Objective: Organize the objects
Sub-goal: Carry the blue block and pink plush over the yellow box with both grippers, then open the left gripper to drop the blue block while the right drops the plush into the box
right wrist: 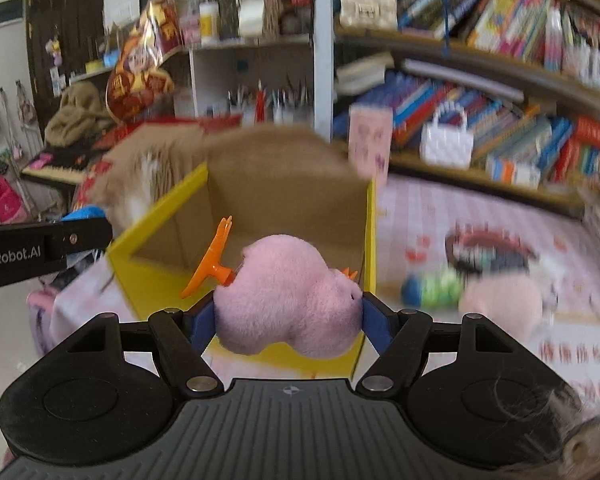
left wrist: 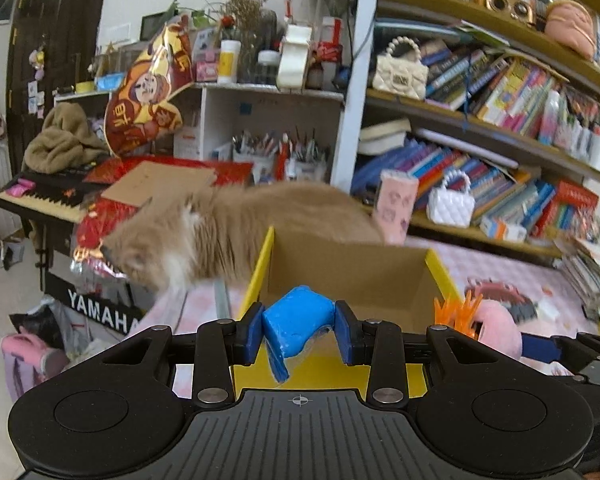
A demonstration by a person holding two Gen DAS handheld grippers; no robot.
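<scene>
Left wrist view has my left gripper [left wrist: 299, 330] clamped on one blue block [left wrist: 296, 320], held at the near rim of the single yellow box [left wrist: 444, 272] on the bed [left wrist: 512, 276]. My right gripper [right wrist: 286, 320] squeezes one pink plush [right wrist: 288, 300] with orange feet, also at the box's near edge. I judge both are at the drop-in step: next I must carry each over the opening and let go. One cat [left wrist: 220, 228] stands right behind the box, so I'd go gently. Still on the bed: one blue-green toy [right wrist: 432, 286], one more pink plush [right wrist: 500, 304], one dark ring-shaped thing [right wrist: 488, 246], too blurred to name.
</scene>
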